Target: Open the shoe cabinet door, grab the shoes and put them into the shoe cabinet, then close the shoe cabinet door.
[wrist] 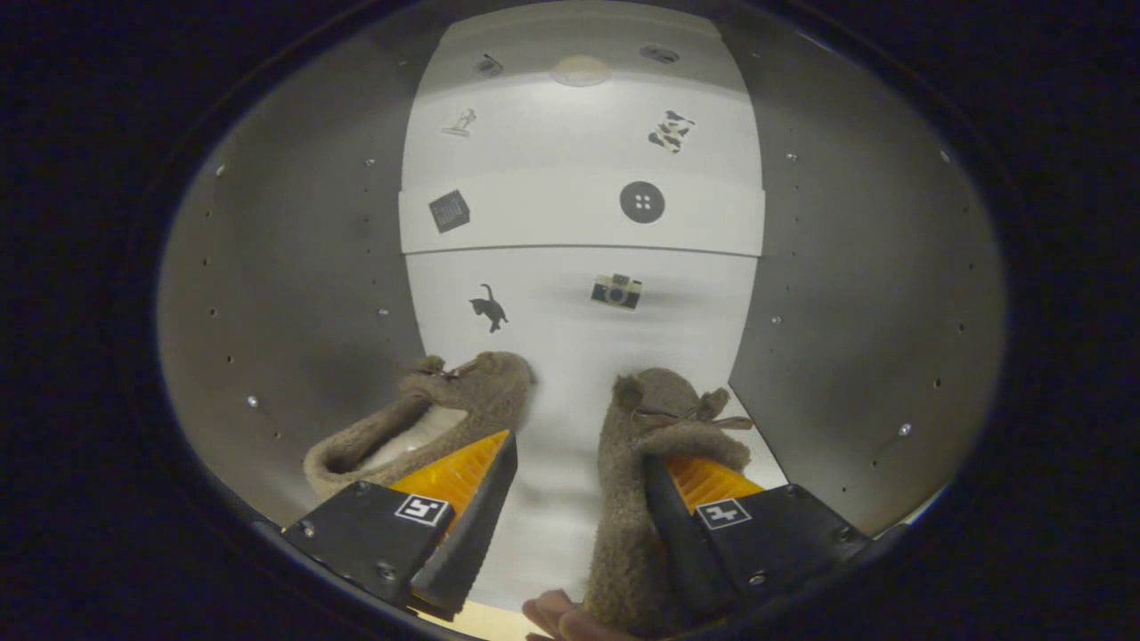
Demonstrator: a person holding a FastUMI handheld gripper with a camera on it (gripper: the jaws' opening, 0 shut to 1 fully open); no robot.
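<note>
Tongs [570, 499] stand wide apart inside the cabinet [294, 294], jaws spread with a broad gap between the two fingers; nothing is pressed between them. The right finger [712, 499] touches the outer side of the right shoe [641, 463]; the left finger [454, 507] has no contact across the gap, so no grip is shown.

Right shoe: brown, fuzzy, small ears and bow at the toe. It lies between the fingers, hard against the right one, long axis running away from the tongs, toe pointing to the back panel [579, 303].

Left shoe [427, 418]: just beyond the left finger, opening upward, toe angled toward the back and slightly inward. The two shoes are apart.

Both rest on the white cabinet floor [557, 499]. A shelf [579, 218] crosses above. Stickers mark the back panel. A fingertip [552, 614] shows below the tongs.
</note>
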